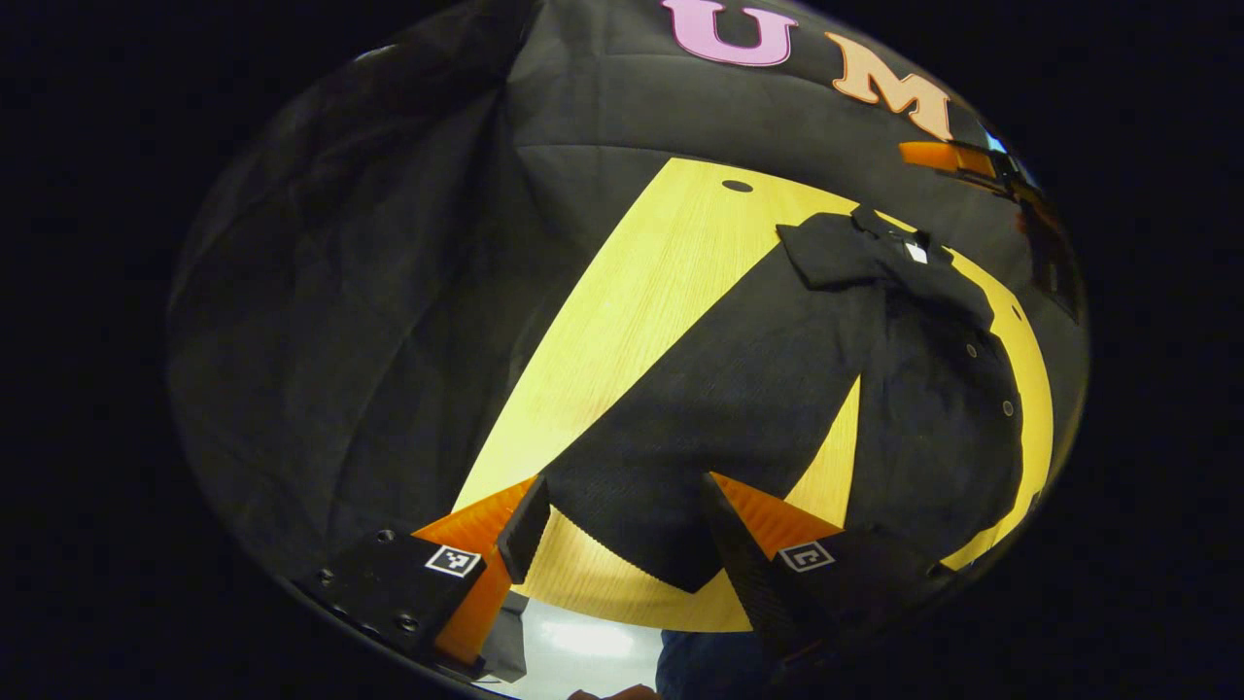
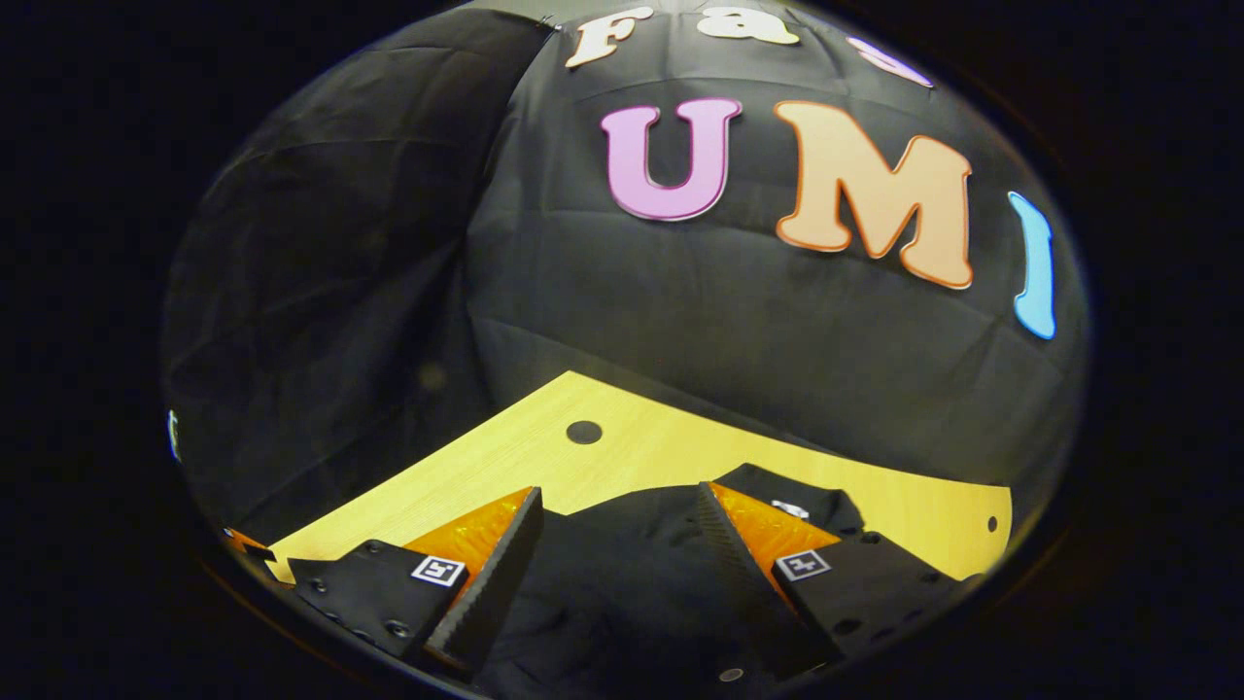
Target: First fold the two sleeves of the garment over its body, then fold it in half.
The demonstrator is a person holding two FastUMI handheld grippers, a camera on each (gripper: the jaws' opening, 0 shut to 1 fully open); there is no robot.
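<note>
— While my left tool point(image 1: 622, 530) hangs above the near edge of the tabletop point(image 1: 632, 311), where does the garment point(image 1: 777, 389) lie?

— Flat on the wood, dark and spread out, collar point(image 1: 880, 238) at the far end with a small white tag point(image 1: 916, 253) showing at the neck. One sleeve point(image 1: 671, 506) runs down toward me and its cuff end sits between my left tool's fingers point(image 1: 525, 530) — whether they touch the cloth I cannot tell.

— And the fingers themselves?

— Set apart, a wide gap between them, gripping nothing.

— What else shows from that side?

— A second dark panel of the garment with buttons point(image 1: 1007, 408) lies to the right, a strip of bare wood between it and the sleeve. A round hole point(image 1: 737, 186) marks the tabletop's far end. My other tool point(image 1: 957, 157) shows small at the upper right, near the booth wall.

— And from the right tool point(image 2: 617, 544)?

— Its fingers also stand apart, holding nothing. It looks low over the garment point(image 2: 622, 583), with dark cloth between and below the fingers — the tabletop point(image 2: 661, 452) and its hole point(image 2: 584, 432) lie beyond, the black cloth wall point(image 2: 680, 321) behind.
</note>
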